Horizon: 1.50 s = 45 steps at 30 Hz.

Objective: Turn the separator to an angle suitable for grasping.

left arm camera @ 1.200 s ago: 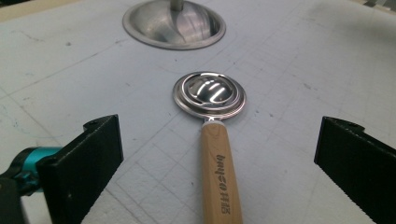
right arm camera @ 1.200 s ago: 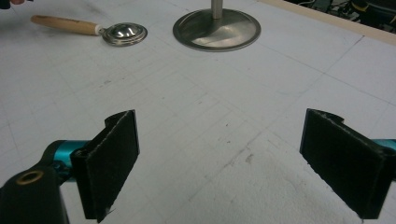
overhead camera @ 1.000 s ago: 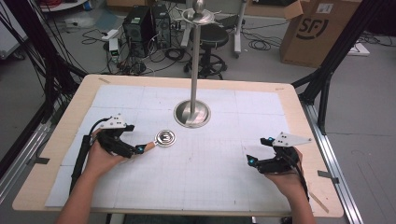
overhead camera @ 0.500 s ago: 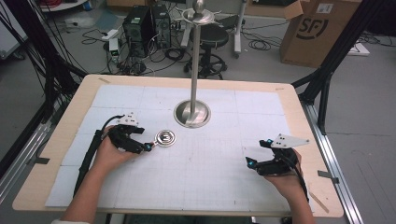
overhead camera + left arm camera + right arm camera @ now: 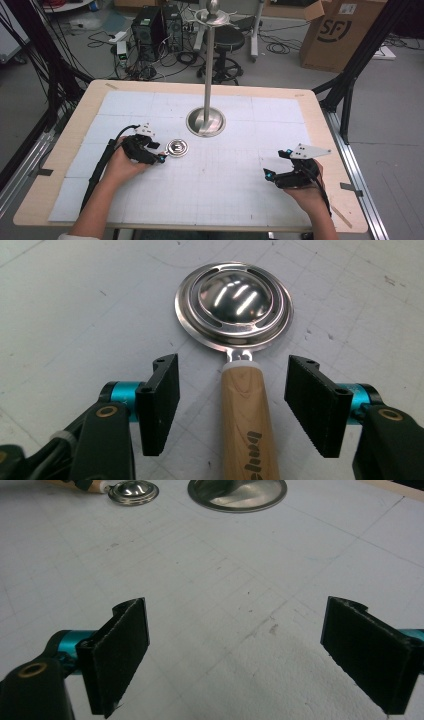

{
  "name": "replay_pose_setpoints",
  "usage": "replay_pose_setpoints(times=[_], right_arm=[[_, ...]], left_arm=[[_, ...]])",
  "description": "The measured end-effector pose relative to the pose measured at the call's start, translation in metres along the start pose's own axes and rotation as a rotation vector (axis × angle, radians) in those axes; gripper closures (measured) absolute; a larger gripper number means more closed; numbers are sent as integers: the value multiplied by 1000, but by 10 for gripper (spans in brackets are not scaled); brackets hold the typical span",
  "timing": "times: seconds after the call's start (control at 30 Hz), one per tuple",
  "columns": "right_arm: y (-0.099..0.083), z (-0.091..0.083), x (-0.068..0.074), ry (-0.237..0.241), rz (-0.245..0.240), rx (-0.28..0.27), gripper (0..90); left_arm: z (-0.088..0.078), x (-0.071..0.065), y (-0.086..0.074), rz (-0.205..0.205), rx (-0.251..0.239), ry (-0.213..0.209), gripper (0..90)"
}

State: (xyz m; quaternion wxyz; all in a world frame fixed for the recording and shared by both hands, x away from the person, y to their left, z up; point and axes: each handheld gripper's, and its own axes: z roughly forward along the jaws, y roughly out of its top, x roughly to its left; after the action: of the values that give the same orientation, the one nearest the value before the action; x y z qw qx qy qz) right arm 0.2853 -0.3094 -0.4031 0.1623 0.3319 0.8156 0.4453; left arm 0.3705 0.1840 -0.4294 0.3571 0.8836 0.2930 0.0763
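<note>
Wooden-handled strainer (image 5: pixel 235 340) lies flat on the surface (image 5: pixel 240 200), left of centre in the high view, just below and left of the stand's round base. Its head is a shallow polished steel disc with a domed middle and curved slots round the rim; bright reflections are seen on the dome. A short white collar joins the head to a pale, straight-grained wooden handle, round in section, with dark lettering printed along it.

Step in hand, as judged: the grasp of the handle. The left claw (image 5: pixel 230 405) is set astride the handle near the collar, at the lower centre of the left gripper view. Its jaws have just been closing, with the handle between them, yet a gap is seen on each side; the ribbed black pads are not pressing the wood. So it is counted as released, not gripping.

Next move, as judged: the closure is to be finished squarely on the handle, which may roll if caught off-centre, and only then is a lift in order.

The right claw (image 5: pixel 240 655) is held wide and unladen above bare surface, lower right in the high view.

The stand (image 5: pixel 207 75) is a slim steel pole on a dished round base, upper centre. The surface is a white, lightly scuffed gridded mat on a pale wooden top.
</note>
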Motion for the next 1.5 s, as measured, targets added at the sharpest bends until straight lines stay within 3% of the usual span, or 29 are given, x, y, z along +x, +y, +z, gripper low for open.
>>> replay_pose_setpoints(times=[0.23,0.3,0.5,0.67,0.97,1.3,1.5], right_arm=[[-1,2,0,-1,-5,16,106],[-1,2,0,-5,-11,21,106],[-1,2,0,-9,-14,20,106],[-1,3,1,-9,-16,26,107],[-1,5,1,-8,-14,33,106],[0,2,1,-10,-14,25,107],[-1,5,0,-10,-12,36,107]], left_arm=[[0,-2,0,12,53,3,475],[2,-4,0,29,78,22,502],[2,-5,1,46,95,32,536],[1,-8,3,64,116,27,615],[4,-11,12,89,184,46,607],[4,-10,11,70,181,35,608],[5,-12,14,82,199,52,607]])
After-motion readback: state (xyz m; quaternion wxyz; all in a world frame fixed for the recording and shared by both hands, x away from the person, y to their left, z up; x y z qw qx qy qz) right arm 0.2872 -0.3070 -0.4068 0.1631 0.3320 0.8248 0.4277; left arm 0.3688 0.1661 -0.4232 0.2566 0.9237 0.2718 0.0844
